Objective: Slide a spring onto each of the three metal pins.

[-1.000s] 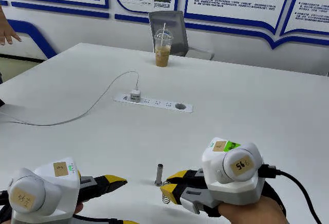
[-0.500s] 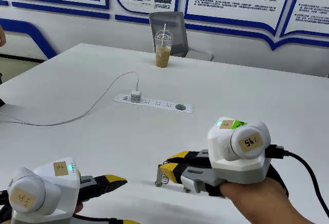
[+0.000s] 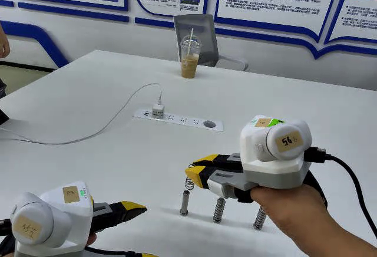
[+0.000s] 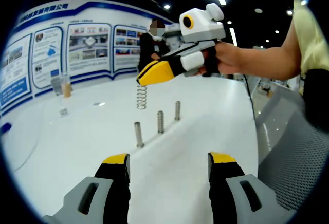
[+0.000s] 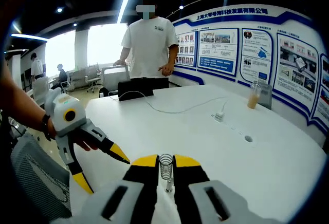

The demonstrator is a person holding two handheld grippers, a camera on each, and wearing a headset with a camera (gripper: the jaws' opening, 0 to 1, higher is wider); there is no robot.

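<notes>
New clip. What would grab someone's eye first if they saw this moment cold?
The right tool stands out first, low in the middle of the head view. It pinches a small spring just above the bare metal pin at the left end of a row of three. The middle pin and the end pin each already wear a spring. The left tool sits open, low and to the left.

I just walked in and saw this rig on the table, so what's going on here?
A person works at a white table with a handheld gripper in each hand. The right gripper is shut on a spring, holding it just above the one bare pin. The middle pin and the end pin already carry springs. The left gripper is open, low and off to the side, holding nothing.
</notes>
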